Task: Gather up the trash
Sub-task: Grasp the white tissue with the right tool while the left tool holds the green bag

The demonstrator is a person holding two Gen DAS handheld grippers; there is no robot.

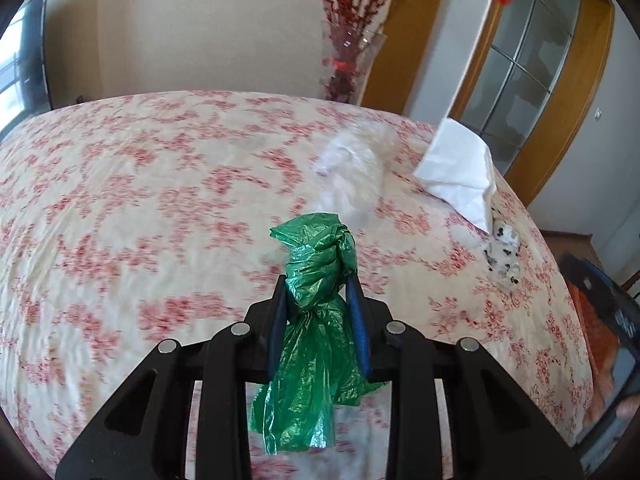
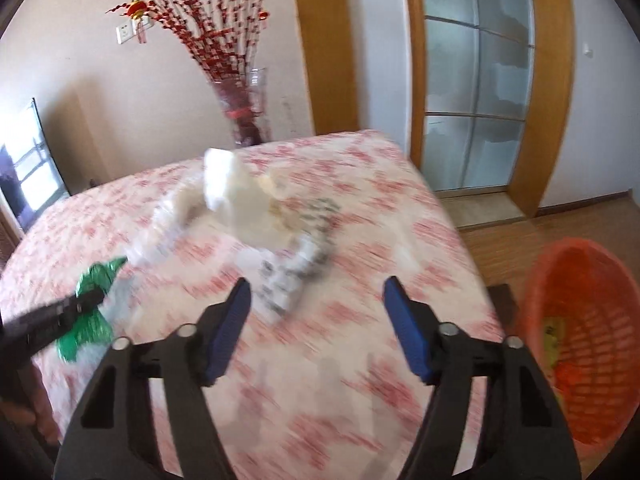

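No legible text, label, brand or number in either view. White marks on dark object [image 1: 624, 322] at right edge of left wrist view too blurred to read.

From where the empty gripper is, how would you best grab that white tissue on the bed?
Take the tissue by its raised upper fold, coming down from above with the open right gripper. It stands crumpled and peaked off the bed, so the fingers can close across the ridge, clear of the spotted scrap beside it.
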